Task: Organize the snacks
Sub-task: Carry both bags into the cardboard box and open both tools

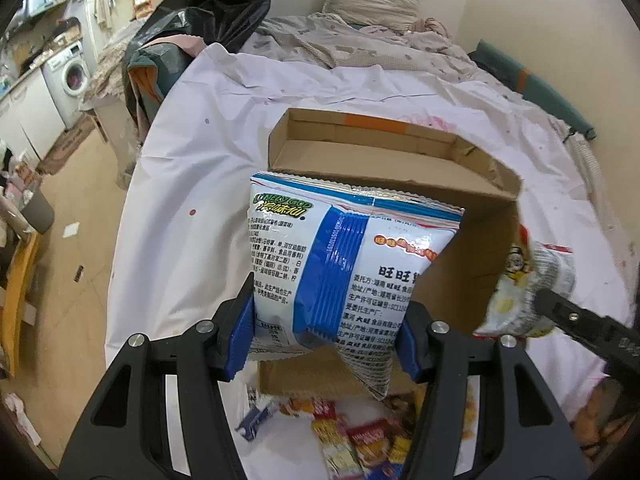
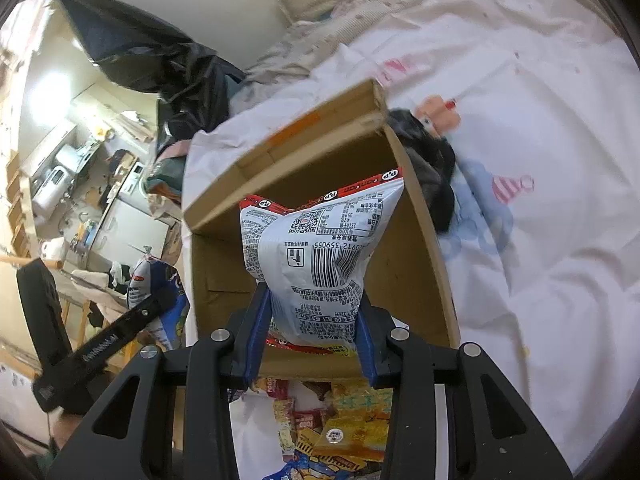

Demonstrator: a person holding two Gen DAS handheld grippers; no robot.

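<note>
Left gripper (image 1: 324,340): its two blue pads are squeezed on the sides of a puffy blue and white snack bag (image 1: 348,268). It holds the bag up in the air.

Blue and white bag: it hangs over the near edge of the open brown cardboard box (image 1: 400,152), back side facing the camera, with green letters near its top.

Right gripper (image 2: 310,344): its blue pads are clamped on a puffy white snack bag with a red edge and a black barcode (image 2: 316,252).

White and red bag: it is held up over the open box (image 2: 408,264), upside down, so the print reads the wrong way up.

Box: it sits on the bed, on a white sheet with little dots and cartoon pictures (image 2: 540,208). Its flap stands up at the far side. The inside that shows looks bare.

Pile of snacks (image 2: 332,428): many small red and yellow packets lie on the sheet, just in front of the box, below both grippers.

Other gripper: each camera sees the other gripper with its bag off to the side.

Black plastic bag (image 1: 216,4): it sits past the bed, to the left.
</note>
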